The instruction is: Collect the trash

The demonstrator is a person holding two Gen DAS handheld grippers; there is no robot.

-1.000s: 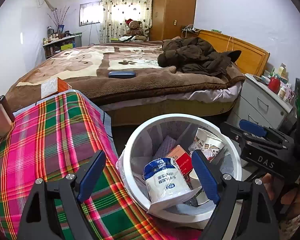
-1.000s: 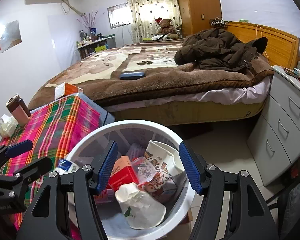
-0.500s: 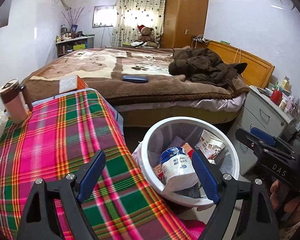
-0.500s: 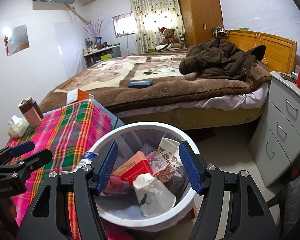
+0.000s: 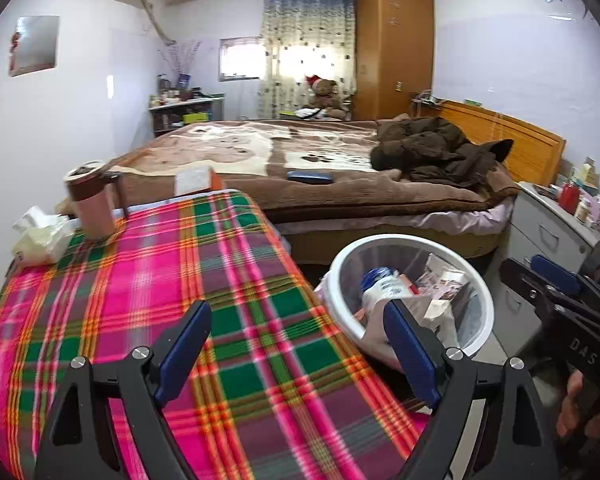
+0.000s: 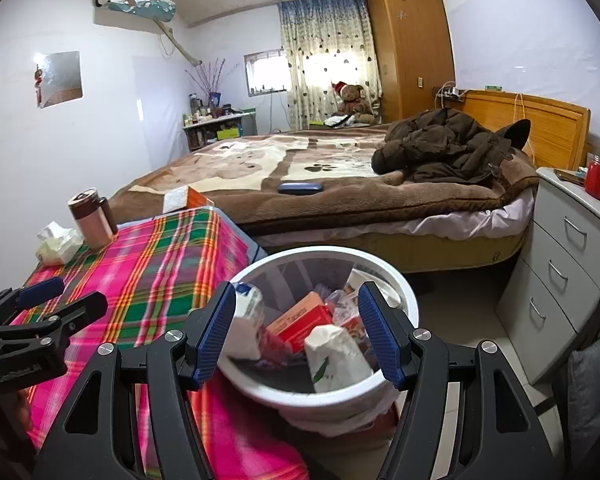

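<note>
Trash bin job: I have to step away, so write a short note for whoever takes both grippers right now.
Left gripper: open, empty, over the plaid tablecloth.
Right gripper: open, empty, above the white trash bin.
Bin stands on the floor beside the table, holding a red box, a paper cup and wrappers.
Done: that trash is binned.
Left: the crumpled tissue at the table's far left corner, beside the pink mug; probably trash, so pick it up next. Leave the mug.
</note>
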